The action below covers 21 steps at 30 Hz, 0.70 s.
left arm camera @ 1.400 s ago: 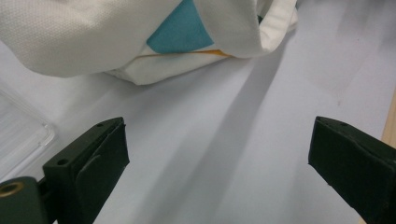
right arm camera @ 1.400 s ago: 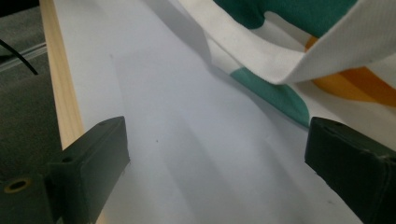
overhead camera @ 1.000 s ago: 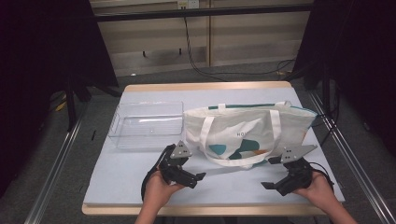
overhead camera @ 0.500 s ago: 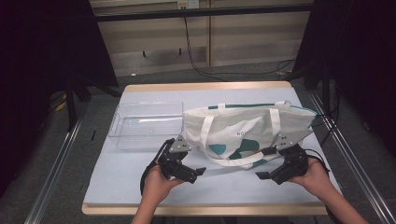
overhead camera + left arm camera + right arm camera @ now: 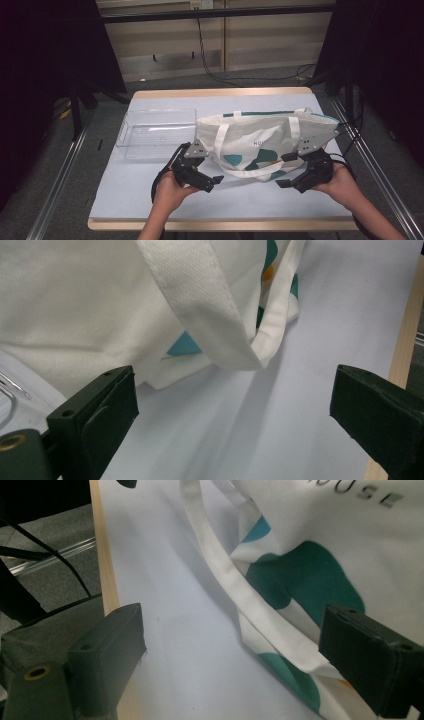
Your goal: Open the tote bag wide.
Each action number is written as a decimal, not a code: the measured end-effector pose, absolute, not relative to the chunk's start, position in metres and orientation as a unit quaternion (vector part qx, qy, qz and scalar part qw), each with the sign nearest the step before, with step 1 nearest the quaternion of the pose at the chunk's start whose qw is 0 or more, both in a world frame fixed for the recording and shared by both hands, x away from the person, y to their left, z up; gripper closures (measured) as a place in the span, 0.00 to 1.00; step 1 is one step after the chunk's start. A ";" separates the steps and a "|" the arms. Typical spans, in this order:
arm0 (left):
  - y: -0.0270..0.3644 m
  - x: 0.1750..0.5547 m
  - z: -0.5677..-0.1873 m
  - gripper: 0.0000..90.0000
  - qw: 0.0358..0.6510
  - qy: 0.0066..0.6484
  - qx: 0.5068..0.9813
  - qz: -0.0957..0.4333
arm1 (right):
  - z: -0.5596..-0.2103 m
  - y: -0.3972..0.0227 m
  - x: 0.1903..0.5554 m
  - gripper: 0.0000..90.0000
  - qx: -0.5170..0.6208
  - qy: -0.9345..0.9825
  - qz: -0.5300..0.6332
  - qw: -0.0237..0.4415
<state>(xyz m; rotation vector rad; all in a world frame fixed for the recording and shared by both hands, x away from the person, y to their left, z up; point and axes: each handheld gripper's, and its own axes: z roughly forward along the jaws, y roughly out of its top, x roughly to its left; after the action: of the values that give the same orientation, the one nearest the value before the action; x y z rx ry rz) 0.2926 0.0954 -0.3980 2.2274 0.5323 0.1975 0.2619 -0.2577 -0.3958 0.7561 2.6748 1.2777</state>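
A white tote bag (image 5: 260, 135) with teal and orange shapes lies flat on the right half of the table, its handle loop (image 5: 250, 173) hanging toward the near edge. My left gripper (image 5: 212, 167) sits at the bag's near left corner and is open. In the left gripper view the gripper (image 5: 235, 390) has its jaws wide apart, with the bag's handle (image 5: 215, 315) just ahead of them. My right gripper (image 5: 284, 171) is open at the bag's near right. In its own view the gripper (image 5: 232, 625) straddles the handle strap (image 5: 220, 575) without touching it.
A clear plastic tray (image 5: 155, 132) stands left of the bag, with its corner (image 5: 10, 390) beside my left jaw. The table's pale blue mat (image 5: 150, 200) ends at a wooden front edge (image 5: 107, 575). Metal rails run along both sides of the table.
My right gripper has moved left and forward to the bag's handle. My left gripper has edged right toward the bag's corner. Both stay open.
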 end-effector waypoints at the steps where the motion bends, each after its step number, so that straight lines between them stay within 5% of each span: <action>1: 0.095 0.293 -0.395 0.06 0.399 0.208 0.889 0.083 | -0.393 -0.258 0.262 0.12 0.248 0.872 0.420 0.040; 21: 0.095 0.297 -0.370 0.06 0.419 0.212 0.879 0.081 | -0.357 -0.257 0.272 0.13 0.237 0.875 0.421 0.044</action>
<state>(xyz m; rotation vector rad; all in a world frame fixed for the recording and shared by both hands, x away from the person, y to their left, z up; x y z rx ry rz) 0.2974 0.0953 -0.3700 2.2054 0.5328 0.2033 0.2721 -0.2574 -0.3571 0.7240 2.6730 1.2865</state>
